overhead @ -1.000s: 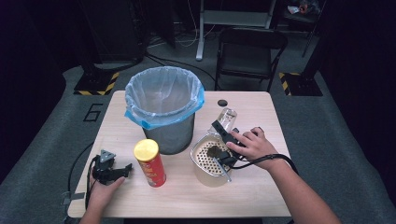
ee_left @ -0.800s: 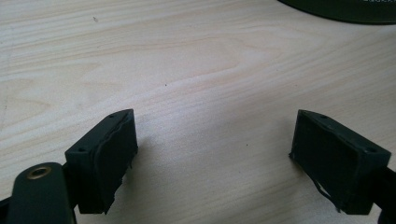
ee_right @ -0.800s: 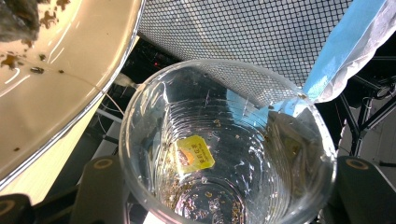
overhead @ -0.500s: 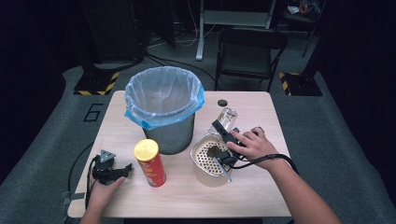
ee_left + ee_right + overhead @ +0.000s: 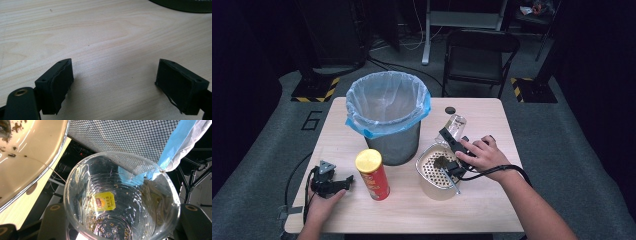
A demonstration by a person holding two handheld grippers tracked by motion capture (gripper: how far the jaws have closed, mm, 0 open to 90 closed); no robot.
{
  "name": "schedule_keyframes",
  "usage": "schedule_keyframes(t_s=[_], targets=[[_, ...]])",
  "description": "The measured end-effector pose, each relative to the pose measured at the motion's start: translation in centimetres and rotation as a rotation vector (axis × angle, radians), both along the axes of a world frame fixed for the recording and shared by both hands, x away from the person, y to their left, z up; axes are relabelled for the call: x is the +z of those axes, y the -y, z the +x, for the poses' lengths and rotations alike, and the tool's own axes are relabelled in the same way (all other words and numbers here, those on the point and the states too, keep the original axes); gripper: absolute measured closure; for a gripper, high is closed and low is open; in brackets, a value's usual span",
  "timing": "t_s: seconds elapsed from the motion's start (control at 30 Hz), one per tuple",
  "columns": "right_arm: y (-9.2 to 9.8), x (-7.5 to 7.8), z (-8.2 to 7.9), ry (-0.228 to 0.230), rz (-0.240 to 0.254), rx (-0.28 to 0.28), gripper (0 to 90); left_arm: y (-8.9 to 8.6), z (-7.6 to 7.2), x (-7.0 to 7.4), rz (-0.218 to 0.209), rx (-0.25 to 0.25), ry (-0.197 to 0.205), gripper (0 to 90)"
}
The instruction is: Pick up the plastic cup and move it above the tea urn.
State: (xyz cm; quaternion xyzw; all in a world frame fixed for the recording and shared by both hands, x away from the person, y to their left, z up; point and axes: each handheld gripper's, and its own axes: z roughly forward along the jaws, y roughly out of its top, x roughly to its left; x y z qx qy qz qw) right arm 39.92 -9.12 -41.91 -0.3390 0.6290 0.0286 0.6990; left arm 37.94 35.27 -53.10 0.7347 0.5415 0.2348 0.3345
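My right gripper [image 5: 451, 143] is shut on a clear plastic cup [image 5: 456, 124], which lies tilted with its mouth toward the camera in the right gripper view. My right gripper [image 5: 121, 221] clasps the cup [image 5: 120, 182] from both sides. Inside it are a yellow tea-bag tag [image 5: 105, 201] and loose tea bits. Beside the cup stands a cream perforated bowl [image 5: 424, 175], whose speckled inner wall [image 5: 30, 157] is at upper left. A dark clump [image 5: 441, 161] and a metal utensil [image 5: 450, 180] lie in it. My left gripper [image 5: 343, 184] rests on the table, open, and my left gripper [image 5: 115, 85] has bare wood between its jaws.
A mesh bin with a blue liner [image 5: 387, 112] stands mid-table, its mesh side [image 5: 120, 135] just behind the cup. A red can with a yellow lid [image 5: 373, 175] stands between my hands. A small black disc [image 5: 450, 110] lies at the back. A folding chair [image 5: 482, 55] is beyond the table [image 5: 492, 210].
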Motion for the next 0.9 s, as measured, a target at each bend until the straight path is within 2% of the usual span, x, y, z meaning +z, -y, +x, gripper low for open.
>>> schedule_keyframes(t_s=[0.3, 0.37, 0.4, 0.43, 0.47, 0.5, 0.57, 0.6, 0.67, 0.7, 0.73, 0.77, 0.8, 0.83, 0.9], targets=[[0.0, -0.1, -0.1, 0.0, 0.017, 0.005, 38.0, 0.0, 0.0, 0.0, 0.0, 0.0, 0.0, 13.9], [0.0, 0.0, 0.0, -0.008, 0.034, 0.002, 38.0, 0.0, 0.0, 0.0, 0.0, 0.0, 0.0, 14.0], [0.1, -0.1, 0.0, -0.023, 0.069, -0.005, 37.9, 0.0, 0.0, 0.0, 0.0, 0.0, 0.0, 13.9], [0.1, 0.0, 0.0, -0.036, 0.084, -0.003, 37.8, 0.0, 0.0, 0.0, 0.001, -0.001, -0.004, 14.0], [-0.1, 0.4, 0.0, -0.035, 0.075, 0.007, 37.8, 0.0, 0.0, 0.0, 0.001, 0.0, 0.0, 14.0], [0.1, 0.4, 0.1, -0.08, 0.151, -0.01, 37.8, 0.0, 0.0, 0.0, 0.0, 0.0, 0.0, 13.9], [0.2, 1.0, 0.3, -0.133, 0.23, -0.02, 37.7, 0.0, 0.0, 0.0, 0.0, 0.0, 0.0, 14.0], [0.3, 1.2, 0.4, -0.181, 0.311, -0.031, 37.7, 0.0, 0.0, 0.0, 0.001, 0.0, 0.0, 13.9], [0.5, 2.1, 0.9, -0.271, 0.414, -0.045, 37.7, 0.0, 0.0, 0.1, 0.002, -0.002, -0.007, 14.0], [0.7, 2.5, 1.2, -0.318, 0.494, -0.054, 37.7, 0.0, 0.0, 0.0, 0.0, 0.0, -0.001, 14.0], [1.0, 3.1, 1.7, -0.399, 0.599, -0.074, 37.7, 0.0, 0.0, 0.1, 0.002, -0.002, -0.007, 13.9], [1.2, 3.5, 2.1, -0.439, 0.655, -0.077, 37.7, 0.0, 0.0, 0.0, 0.0, 0.0, 0.0, 13.9], [1.7, 4.4, 3.1, -0.547, 0.806, -0.096, 37.7, 0.0, 0.0, 0.1, 0.003, -0.003, -0.007, 13.9], [1.7, 4.4, 3.1, -0.547, 0.806, -0.096, 37.7, 0.0, 0.0, 0.1, 0.002, -0.002, -0.006, 13.9], [2.2, 5.0, 4.1, -0.677, 0.961, -0.121, 37.7, 0.0, 0.0, 0.0, 0.001, -0.001, -0.001, 13.9]])
